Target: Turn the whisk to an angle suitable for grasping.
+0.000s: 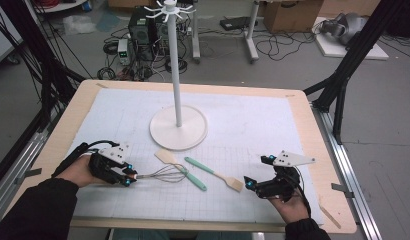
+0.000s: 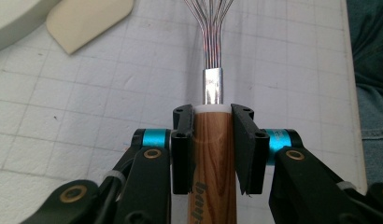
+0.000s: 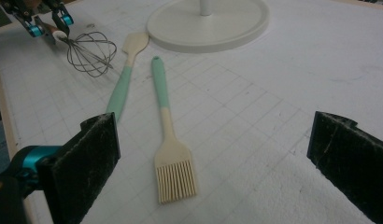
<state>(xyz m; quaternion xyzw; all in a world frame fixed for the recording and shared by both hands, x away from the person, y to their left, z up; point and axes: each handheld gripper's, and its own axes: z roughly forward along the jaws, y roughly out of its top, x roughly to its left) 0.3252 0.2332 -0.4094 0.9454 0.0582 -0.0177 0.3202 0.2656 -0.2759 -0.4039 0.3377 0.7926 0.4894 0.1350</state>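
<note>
Gripping: wooden handle of whisk (image 2: 213,154) is clamped by left gripper (image 1: 127,176).
Look: wire loops, steel collar.
Place: seven o'clock of stand base (image 1: 178,128).
Right gripper (image 3: 217,172): jaws spread wide, nothing held.

Open mat lies ahead of the right gripper (image 1: 249,184), broken only by the basting brush (image 3: 170,140) just before its spread jaws. The spatula (image 1: 182,169) and whisk (image 1: 160,175) crowd the centre beside the left gripper (image 1: 129,177). The stand (image 1: 178,127) blocks the middle; far corners stay free.
</note>
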